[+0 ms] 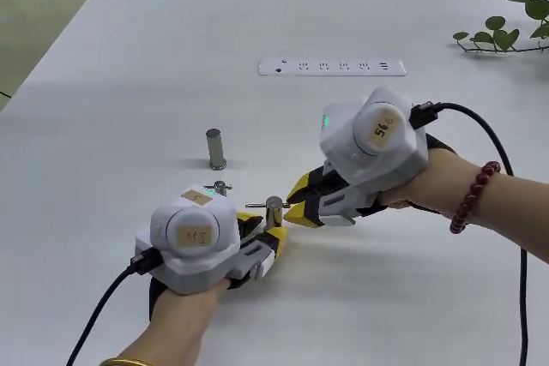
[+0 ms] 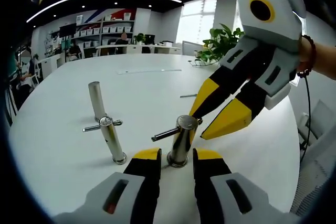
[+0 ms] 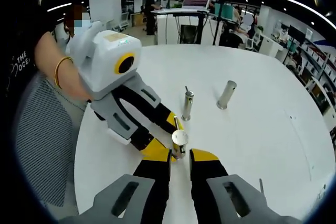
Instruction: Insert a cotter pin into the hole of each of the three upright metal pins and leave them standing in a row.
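Your left hand-held gripper (image 2: 177, 156) is clenched on the lower shaft of the nearest metal pin (image 2: 181, 142), which stands upright on the bench (image 2: 157, 87) between its jaws. A cotter pin (image 2: 165, 134) pokes sideways through that pin's head, toward the gripper's left. Ahead and left of this gripper stands a second metal pin (image 2: 111, 140) with a second cotter pin (image 2: 102, 124) across its top. Farther ahead is a bare metal pin (image 2: 96, 99), upright too. On the right, your right hand-held gripper (image 2: 199, 126) points at the held pin's head, its jaws slightly parted, the tips just beside the head, grasping nothing.
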`<state>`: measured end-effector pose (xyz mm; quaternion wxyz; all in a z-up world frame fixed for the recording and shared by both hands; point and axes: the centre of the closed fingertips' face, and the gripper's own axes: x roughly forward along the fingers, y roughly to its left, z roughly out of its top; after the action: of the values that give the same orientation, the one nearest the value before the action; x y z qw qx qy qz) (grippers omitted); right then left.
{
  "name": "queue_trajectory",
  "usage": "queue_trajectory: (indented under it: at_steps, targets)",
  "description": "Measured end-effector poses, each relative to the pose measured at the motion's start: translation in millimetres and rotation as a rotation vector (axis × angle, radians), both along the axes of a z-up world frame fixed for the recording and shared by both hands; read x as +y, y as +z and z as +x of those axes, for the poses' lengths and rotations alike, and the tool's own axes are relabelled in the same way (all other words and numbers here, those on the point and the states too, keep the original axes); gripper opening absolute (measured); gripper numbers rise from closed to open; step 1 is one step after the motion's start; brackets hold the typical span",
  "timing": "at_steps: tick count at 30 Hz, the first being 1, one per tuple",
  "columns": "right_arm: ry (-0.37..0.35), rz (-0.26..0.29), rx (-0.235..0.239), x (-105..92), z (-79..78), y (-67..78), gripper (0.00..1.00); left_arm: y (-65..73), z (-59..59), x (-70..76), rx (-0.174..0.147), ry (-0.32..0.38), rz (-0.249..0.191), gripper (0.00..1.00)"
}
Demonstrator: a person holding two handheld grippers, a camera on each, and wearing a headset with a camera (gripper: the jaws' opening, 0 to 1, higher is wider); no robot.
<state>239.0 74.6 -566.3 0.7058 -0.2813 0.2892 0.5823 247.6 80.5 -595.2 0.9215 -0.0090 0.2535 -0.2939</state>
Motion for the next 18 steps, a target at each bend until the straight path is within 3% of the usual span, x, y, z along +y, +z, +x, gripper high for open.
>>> queue_trajectory:
  at_steps: [9,18]
  targets:
    - [-0.033,0.052,0.040,10.8,2.1,7.7,0.17,5.8,-8.4,2.9,0.013,-0.009,-0.002,0.30]
    - [-0.026,0.037,0.083,21.7,-1.4,-3.4,0.16,8.8,-16.5,10.4,0.014,-0.027,0.004,0.37]
